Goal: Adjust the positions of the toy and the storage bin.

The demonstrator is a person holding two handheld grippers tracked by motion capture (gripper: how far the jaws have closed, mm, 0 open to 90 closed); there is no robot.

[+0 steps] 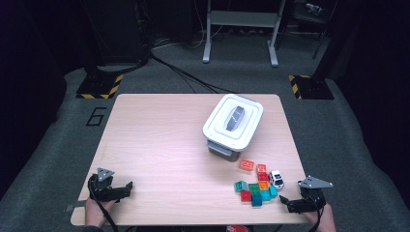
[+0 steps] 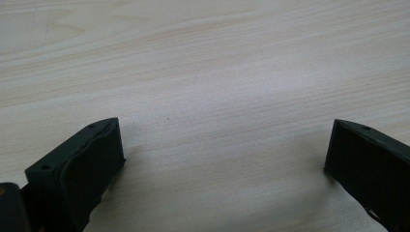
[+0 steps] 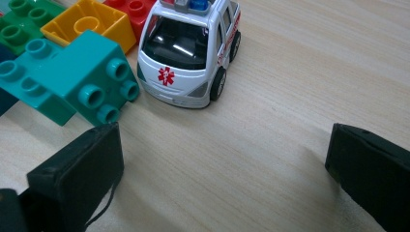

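1. A light wooden table [image 1: 159, 145] stands on a grey carpeted floor, seen from above the person's side of it.
2. At the near left corner of the table, the left gripper [image 1: 126, 187] rests low over the bare wood, held by a hand [image 1: 95, 209] that comes in over the near edge. Its two black jaws stand wide apart, released, with nothing but bare tabletop between them.
3. Toward the far right part of the table sits a white lidded box [image 1: 233, 124] with a grey handle set in the middle of its lid. The lid is on.
4. Nearer the right end of the near edge lies a cluster of toy bricks [image 1: 255, 187] in orange, red, green, yellow and teal, most of them touching one another. One orange brick lies a little apart, between the cluster and the box.
5. Just beside the bricks, on their right, stands a small white toy ambulance [image 3: 188, 50] with a red medical star on its bonnet. It is upright on its wheels, and its front faces the right gripper. A teal brick [image 3: 72, 79] lies close by its side.
6. At the near right corner, the right gripper [image 1: 282, 201] is held by the other hand [image 1: 327, 218]. Its jaws are also spread wide, released, gripping nothing. The ambulance stands just beyond their tips, apart from both.
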